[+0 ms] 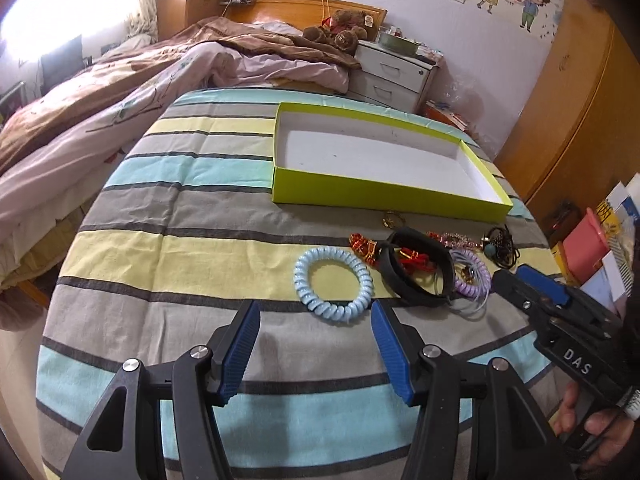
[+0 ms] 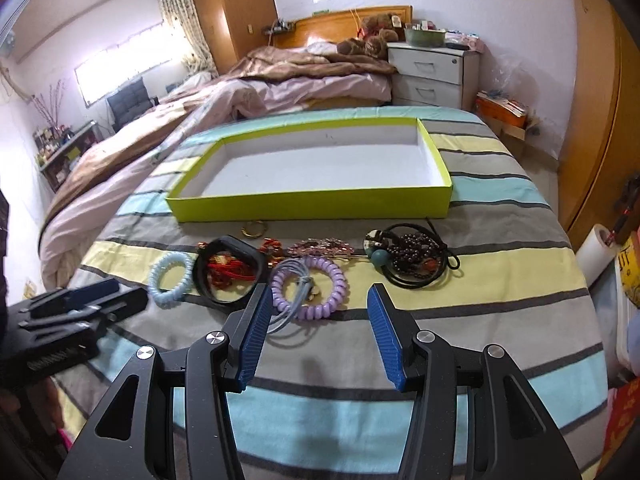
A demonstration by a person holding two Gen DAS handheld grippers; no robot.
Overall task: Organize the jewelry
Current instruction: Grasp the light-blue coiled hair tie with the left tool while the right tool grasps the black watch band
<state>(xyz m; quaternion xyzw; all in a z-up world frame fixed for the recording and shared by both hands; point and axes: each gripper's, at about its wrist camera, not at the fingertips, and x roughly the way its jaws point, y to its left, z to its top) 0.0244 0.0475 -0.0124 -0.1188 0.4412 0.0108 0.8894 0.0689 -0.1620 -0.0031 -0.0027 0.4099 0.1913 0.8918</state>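
An empty lime-green box [image 1: 384,194] [image 2: 312,204] with a white inside lies on the striped cloth. In front of it lies a row of jewelry: a light-blue spiral band [image 1: 334,280] [image 2: 170,276], a black bracelet [image 1: 420,270] [image 2: 228,276] over red cords, a purple spiral band [image 2: 310,286] [image 1: 472,278], a pink beaded piece [image 2: 324,248], a dark bead necklace with pendant [image 2: 412,256] and a small gold ring [image 2: 253,229]. My left gripper [image 1: 316,312] is open just short of the blue band. My right gripper [image 2: 318,296] is open, near the purple band.
The striped cloth [image 1: 192,248] covers a table next to a bed with pink and brown bedding [image 1: 120,92]. A white nightstand [image 2: 432,72] stands behind. Boxes and papers [image 1: 600,248] crowd the right edge. A wooden wardrobe [image 2: 592,120] is at right.
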